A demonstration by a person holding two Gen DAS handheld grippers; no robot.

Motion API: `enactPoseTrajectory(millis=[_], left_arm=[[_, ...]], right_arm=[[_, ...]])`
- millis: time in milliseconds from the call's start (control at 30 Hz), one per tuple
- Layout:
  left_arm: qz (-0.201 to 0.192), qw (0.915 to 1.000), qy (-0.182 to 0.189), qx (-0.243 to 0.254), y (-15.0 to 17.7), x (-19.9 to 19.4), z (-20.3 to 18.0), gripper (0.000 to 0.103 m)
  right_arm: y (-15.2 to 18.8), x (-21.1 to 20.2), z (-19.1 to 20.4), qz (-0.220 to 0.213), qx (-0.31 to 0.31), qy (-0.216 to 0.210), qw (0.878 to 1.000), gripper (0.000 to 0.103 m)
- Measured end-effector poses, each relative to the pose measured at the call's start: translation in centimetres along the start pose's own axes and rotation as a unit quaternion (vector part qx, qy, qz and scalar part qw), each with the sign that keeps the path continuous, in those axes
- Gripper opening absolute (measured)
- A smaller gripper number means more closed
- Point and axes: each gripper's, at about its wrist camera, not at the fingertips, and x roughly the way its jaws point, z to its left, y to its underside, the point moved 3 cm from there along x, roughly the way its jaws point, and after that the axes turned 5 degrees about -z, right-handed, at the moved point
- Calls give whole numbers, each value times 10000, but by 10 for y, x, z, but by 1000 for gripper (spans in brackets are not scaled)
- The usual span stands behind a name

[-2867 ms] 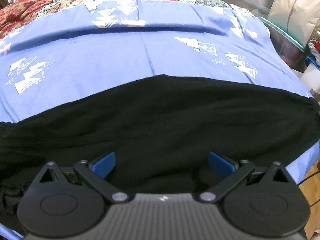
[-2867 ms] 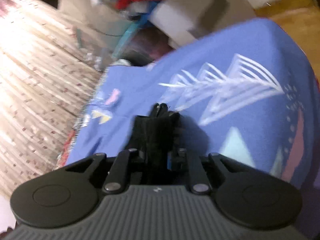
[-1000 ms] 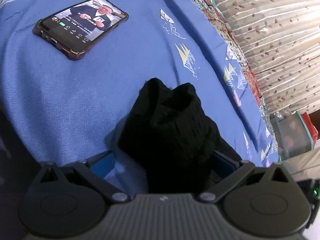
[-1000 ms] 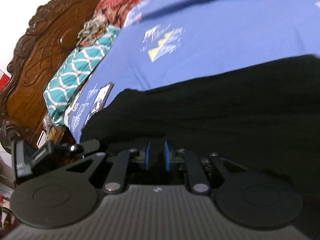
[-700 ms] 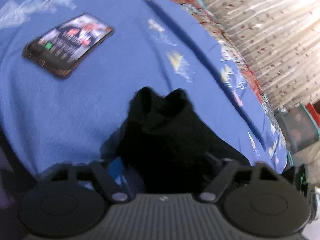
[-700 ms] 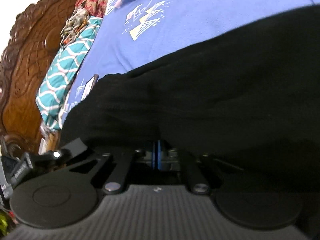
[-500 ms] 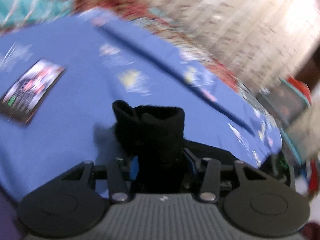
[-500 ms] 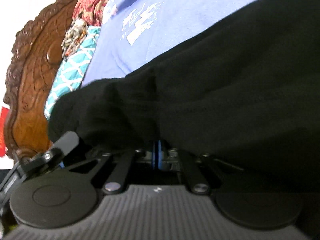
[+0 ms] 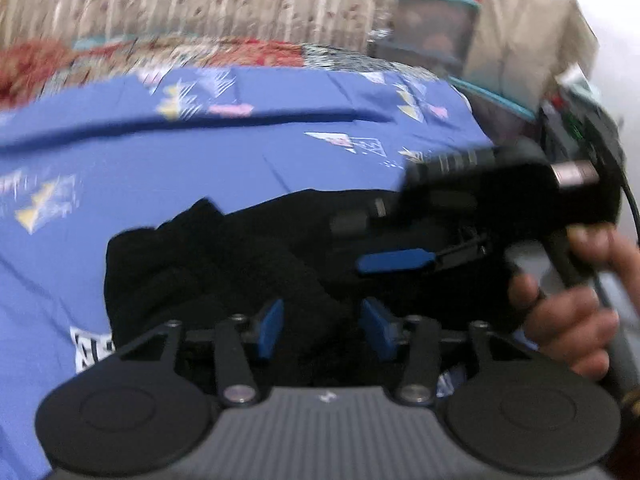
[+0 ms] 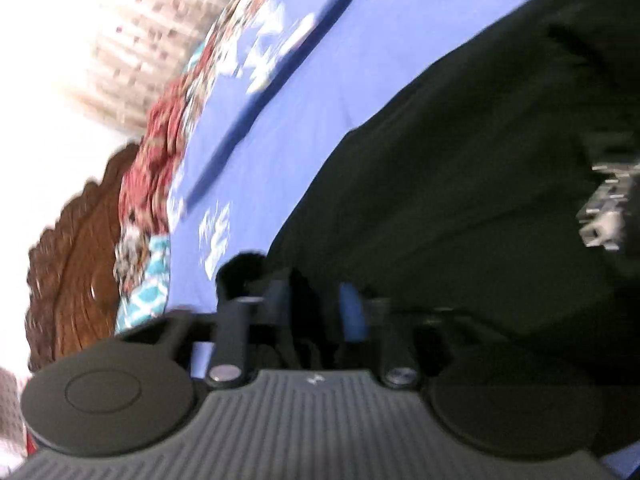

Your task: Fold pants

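Both grippers' jaws [image 9: 322,330] newly parted

Matt black knit pants [image 9: 224,264]

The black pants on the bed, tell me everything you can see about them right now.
The black pants are a dark, soft, knit-looking garment lying bunched in thick rumpled folds on the blue patterned bedsheet. Their near part runs between the blue pads of the left gripper, whose jaws have just been opening and stand apart from the cloth. The right gripper reaches over them from the right, jaws also just opened, with dark cloth between them. Motion blur hides seams and waistband.
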Motion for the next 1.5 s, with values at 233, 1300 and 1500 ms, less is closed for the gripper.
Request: enactPoseTrajectory(millis=[233, 1300, 1500], left_arm=[[-55, 9996, 258, 23, 4, -47, -2, 73], [739, 9944, -582, -485, 24, -2, 17, 72], [702, 9940, -781, -318, 26, 11, 12, 80]], right_arm=[[15, 39, 35, 481, -872, -161, 9949, 81], [33, -17, 11, -525, -2771, 1139, 9526, 26], [33, -10, 5, -505, -2729, 1168, 9536, 30]])
